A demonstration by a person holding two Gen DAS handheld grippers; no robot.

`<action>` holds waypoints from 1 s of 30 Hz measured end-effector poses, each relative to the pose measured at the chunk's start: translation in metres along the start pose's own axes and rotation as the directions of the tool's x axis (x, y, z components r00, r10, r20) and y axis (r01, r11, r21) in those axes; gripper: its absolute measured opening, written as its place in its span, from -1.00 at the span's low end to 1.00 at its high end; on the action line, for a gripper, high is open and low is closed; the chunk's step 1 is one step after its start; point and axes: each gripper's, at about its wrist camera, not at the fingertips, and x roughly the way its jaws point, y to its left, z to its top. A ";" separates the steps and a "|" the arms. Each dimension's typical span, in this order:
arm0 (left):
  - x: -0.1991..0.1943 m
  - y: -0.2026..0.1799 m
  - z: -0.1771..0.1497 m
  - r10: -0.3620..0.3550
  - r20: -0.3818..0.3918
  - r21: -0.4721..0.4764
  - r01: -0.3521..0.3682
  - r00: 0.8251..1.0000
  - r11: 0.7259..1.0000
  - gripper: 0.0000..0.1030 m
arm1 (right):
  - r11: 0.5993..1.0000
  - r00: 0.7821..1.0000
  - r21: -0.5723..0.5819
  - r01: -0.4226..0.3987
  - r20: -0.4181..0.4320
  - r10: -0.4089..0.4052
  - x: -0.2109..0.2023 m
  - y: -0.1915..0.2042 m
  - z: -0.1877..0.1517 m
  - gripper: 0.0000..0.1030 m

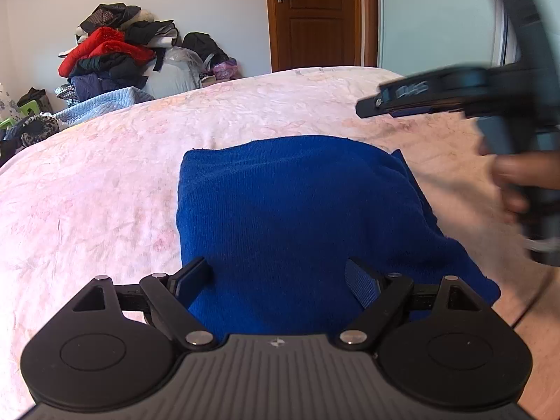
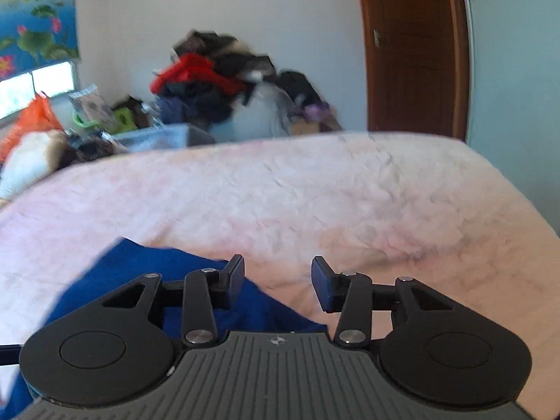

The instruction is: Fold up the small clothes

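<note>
A folded dark blue garment (image 1: 297, 210) lies flat on the pink bedspread (image 1: 105, 182). My left gripper (image 1: 280, 276) is open and empty just above the garment's near edge, with its fingers wide apart. In the right wrist view the garment (image 2: 147, 273) lies at the lower left. My right gripper (image 2: 278, 280) is open and empty above the garment's right edge and the bedspread (image 2: 350, 203). The right gripper also shows blurred in the left wrist view (image 1: 364, 108), held by a hand to the right of the garment.
A pile of clothes (image 1: 115, 56) and bags stands beyond the far edge of the bed. A brown wooden door (image 1: 315, 14) is at the back, a pale blue wall (image 1: 437, 17) to the right. The pile (image 2: 217, 77) also shows in the right wrist view.
</note>
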 end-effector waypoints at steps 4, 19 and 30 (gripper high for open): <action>-0.001 -0.004 -0.003 0.005 0.000 0.009 -0.005 1.000 1.000 0.67 | 0.984 0.982 -0.076 -0.160 -0.109 0.152 -0.025 0.027 -0.016 0.01; 0.003 -0.012 -0.025 0.052 -0.016 0.000 -0.052 0.999 0.999 0.90 | 0.993 0.989 -0.105 0.051 -0.130 -0.065 -0.037 0.037 -0.064 0.23; 0.005 -0.014 -0.042 0.076 0.016 -0.015 -0.076 0.997 0.997 0.99 | 0.995 0.992 0.052 0.081 -0.098 -0.076 -0.032 0.013 -0.098 0.66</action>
